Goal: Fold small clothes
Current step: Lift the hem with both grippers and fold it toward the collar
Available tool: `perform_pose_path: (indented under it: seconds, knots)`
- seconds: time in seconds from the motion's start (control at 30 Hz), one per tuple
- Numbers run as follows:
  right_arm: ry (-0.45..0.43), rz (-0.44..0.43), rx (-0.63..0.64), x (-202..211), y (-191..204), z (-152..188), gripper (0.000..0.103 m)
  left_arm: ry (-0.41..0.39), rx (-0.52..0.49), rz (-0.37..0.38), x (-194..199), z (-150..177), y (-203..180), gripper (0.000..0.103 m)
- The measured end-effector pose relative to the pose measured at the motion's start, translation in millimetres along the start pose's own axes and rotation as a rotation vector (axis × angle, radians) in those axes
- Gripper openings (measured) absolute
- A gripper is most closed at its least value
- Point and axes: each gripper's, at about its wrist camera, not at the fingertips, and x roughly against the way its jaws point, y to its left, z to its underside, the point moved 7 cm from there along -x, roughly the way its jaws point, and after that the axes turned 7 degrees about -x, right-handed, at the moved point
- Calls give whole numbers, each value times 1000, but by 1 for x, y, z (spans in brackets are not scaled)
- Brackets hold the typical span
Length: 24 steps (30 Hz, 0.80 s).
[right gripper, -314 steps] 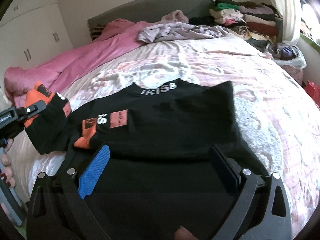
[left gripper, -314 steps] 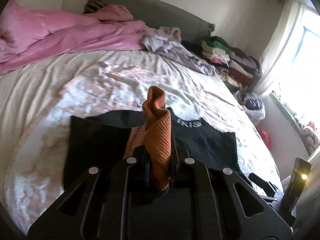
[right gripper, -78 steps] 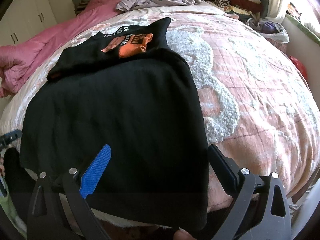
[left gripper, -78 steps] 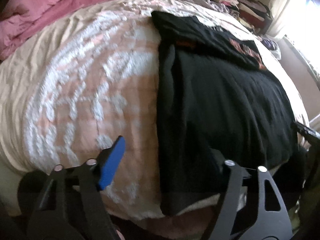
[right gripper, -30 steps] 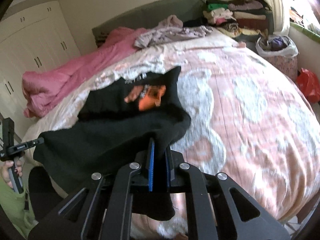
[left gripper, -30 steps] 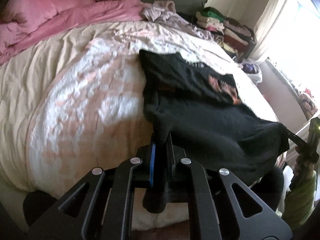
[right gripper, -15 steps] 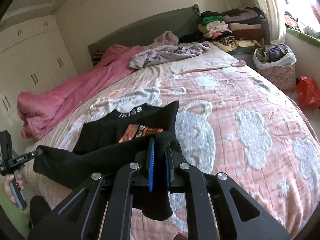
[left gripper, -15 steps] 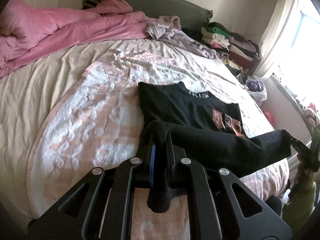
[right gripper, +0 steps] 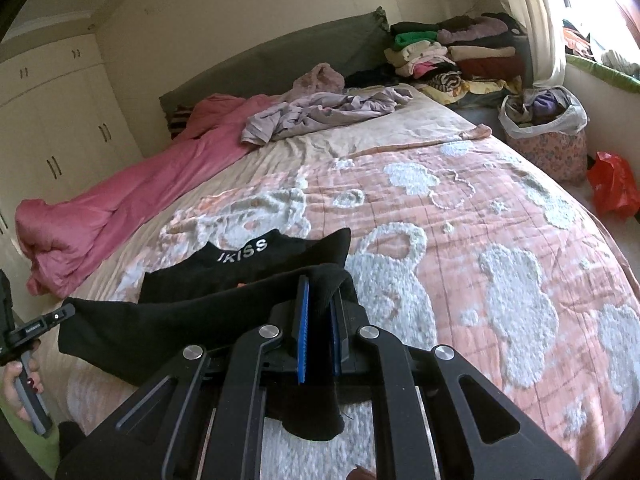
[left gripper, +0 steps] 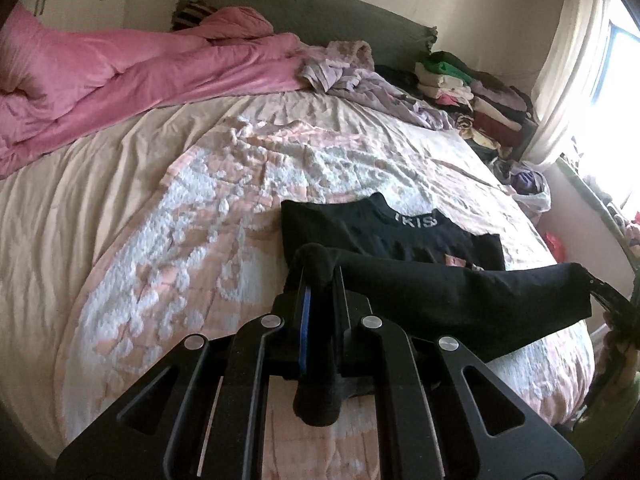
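While both wrist views take in the bed, each catches something the other misses: the left wrist view shows the black top's (left gripper: 400, 236) hem stretching to the far right, where the right gripper's tip is only a dark blur at the frame edge, and the right wrist view shows the person's left hand (right gripper: 20, 384) wrapped around the other tool's handle at the lower left, plus a red bag (right gripper: 614, 186) on the floor beside the bed.

The left gripper (left gripper: 318, 280) is clamped tight on one bottom corner of the top, a bunched wad of black cloth squeezed between its pads and a tail of fabric hanging down past them. The right gripper (right gripper: 318, 296) pinches the opposite bottom corner the same way, its blue pad pressed against the cloth.

Between the two tools the hem is pulled into a taut band, raised off the pink-and-white blanket (right gripper: 500, 240) and running across the bed from side to side. The collar end, with its white "KISS" lettering, lies flat on the blanket beyond the grippers, pointing toward the headboard (right gripper: 280, 56). The lifted hem probably overlaps the chest print, though little of that is visible.
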Motion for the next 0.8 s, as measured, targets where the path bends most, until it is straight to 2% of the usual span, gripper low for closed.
perform_pose_path:
  seconds: [0.47,0.73,0.8]
  knots:
    - [25,46,-23,-53,-9,-19,8,-4,7,-70,-45,-15,11,3]
    - [75,110,-41,-87,-25,-4,8,50,29,-121,-81,-7,23,5]
    - [92,134,-40,-96,-30,3,9,66,46,-135,-88,-3,29,10]
